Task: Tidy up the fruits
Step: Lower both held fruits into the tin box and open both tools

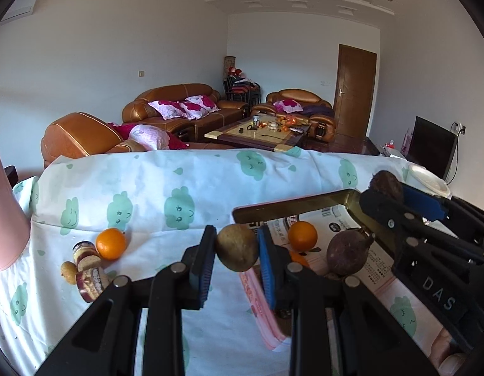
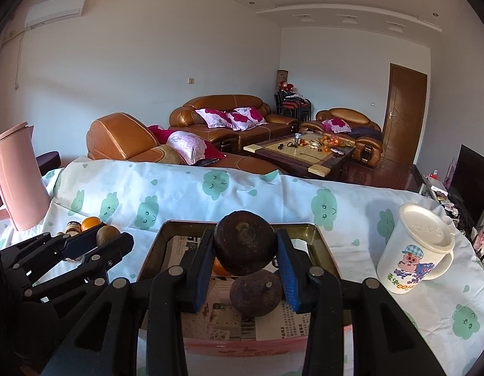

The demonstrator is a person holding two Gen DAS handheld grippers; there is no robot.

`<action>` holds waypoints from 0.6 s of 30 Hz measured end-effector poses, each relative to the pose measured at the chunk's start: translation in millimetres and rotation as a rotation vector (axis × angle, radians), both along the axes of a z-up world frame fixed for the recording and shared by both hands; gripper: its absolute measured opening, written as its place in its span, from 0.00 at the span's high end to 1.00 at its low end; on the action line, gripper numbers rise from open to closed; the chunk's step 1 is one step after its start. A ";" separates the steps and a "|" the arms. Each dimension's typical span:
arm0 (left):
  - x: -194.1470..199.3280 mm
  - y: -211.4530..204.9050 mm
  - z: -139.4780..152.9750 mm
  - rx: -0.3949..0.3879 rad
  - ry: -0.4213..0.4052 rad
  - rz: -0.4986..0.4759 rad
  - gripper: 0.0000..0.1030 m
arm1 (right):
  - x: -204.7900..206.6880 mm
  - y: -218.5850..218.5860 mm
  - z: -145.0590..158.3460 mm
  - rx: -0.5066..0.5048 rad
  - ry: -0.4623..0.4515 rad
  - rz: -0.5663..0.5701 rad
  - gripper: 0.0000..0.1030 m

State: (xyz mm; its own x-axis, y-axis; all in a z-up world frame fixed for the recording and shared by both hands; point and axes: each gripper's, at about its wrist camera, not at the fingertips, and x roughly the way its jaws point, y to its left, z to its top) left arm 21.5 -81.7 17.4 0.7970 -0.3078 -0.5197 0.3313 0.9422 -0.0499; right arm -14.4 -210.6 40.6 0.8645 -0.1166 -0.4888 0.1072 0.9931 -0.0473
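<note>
Left gripper [image 1: 236, 258] fingers clenched on a small tan-brown fruit [image 1: 237, 247], held above the bench just left of the tin tray [image 1: 292, 205]. Right gripper [image 2: 245, 261] fingers clamped on a dark round fruit [image 2: 244, 242], held over the tray's middle. Inside the tray, lined with newspaper [image 2: 210, 310]: another dark fruit [image 2: 256, 293] near, directly under the held one, and an orange [image 1: 302, 236] further back. Left of the tray on the cloud-print cloth [image 1: 148, 188]: a loose orange [image 1: 111, 243], two small jars [image 1: 86, 269] lying touching it, a small tan fruit [image 1: 68, 272] beside them. Pink jug [image 2: 18, 181] far left. White lidded mug [image 2: 415, 249] with a cartoon pig right of the tray.
</note>
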 end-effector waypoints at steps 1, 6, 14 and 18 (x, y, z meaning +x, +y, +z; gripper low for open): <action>0.0 -5.3 0.2 0.002 0.000 -0.007 0.72 | 0.1 -3.8 0.1 0.002 0.000 -0.007 0.60; 2.6 -27.8 0.8 0.010 0.001 -0.034 0.72 | 1.8 -26.0 -0.2 0.010 0.004 -0.047 0.60; 10.1 -62.1 -3.9 0.071 0.011 -0.038 0.72 | 9.6 -65.9 -7.0 0.068 0.042 -0.091 0.60; 14.4 -71.0 -9.3 0.095 0.022 -0.031 0.72 | 15.9 -74.9 -15.8 0.101 0.081 -0.078 0.60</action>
State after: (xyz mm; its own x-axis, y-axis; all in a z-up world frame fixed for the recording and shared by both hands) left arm 36.0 -152.7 8.1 0.7762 -0.2807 -0.5645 0.3601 0.9324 0.0315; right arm 1.6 -285.5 24.7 0.8119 -0.1283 -0.5695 0.1841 0.9820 0.0413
